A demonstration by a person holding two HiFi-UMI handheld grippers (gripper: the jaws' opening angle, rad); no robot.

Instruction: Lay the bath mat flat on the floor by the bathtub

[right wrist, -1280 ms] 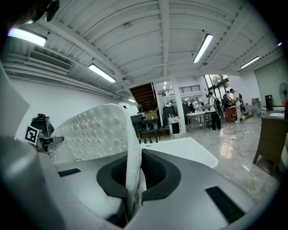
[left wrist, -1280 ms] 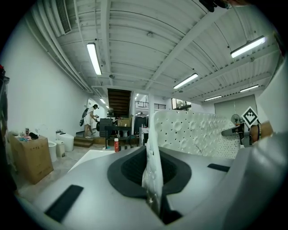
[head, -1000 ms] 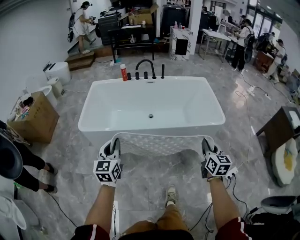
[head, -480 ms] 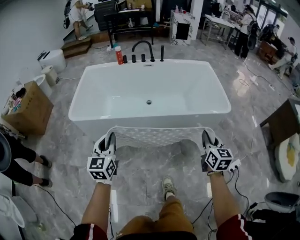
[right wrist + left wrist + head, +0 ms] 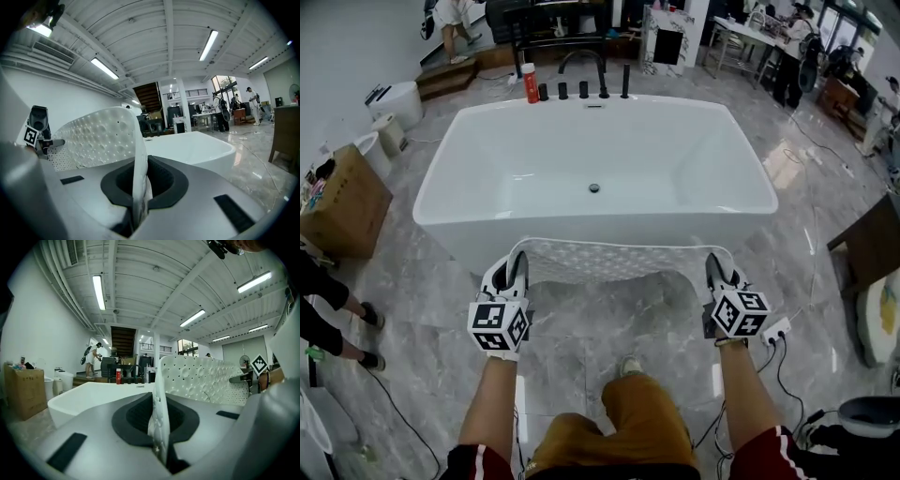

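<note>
A white bath mat (image 5: 614, 261) with bumps and small holes hangs stretched between my two grippers, just in front of the near wall of the white bathtub (image 5: 487, 239). My left gripper (image 5: 518, 269) is shut on the mat's left corner, and the mat's edge (image 5: 159, 413) stands pinched between its jaws. At the right corner my right gripper (image 5: 713, 269) is shut on the mat (image 5: 138, 178) in the same way. The mat's lower part is hidden behind its own upper edge. The tub (image 5: 89, 397) lies ahead of both grippers (image 5: 197, 145).
Grey marble floor (image 5: 609, 328) lies between my feet and the tub. A cardboard box (image 5: 342, 206) stands at the left, a power strip with cables (image 5: 773, 333) at the right, a dark table (image 5: 867, 248) farther right. Black taps and a red bottle (image 5: 530, 84) stand behind the tub. People stand at the left edge and in the background.
Both grippers have come down with the mat held between them, and the tub now looks larger and closer below. The mat stays stretched between them.
</note>
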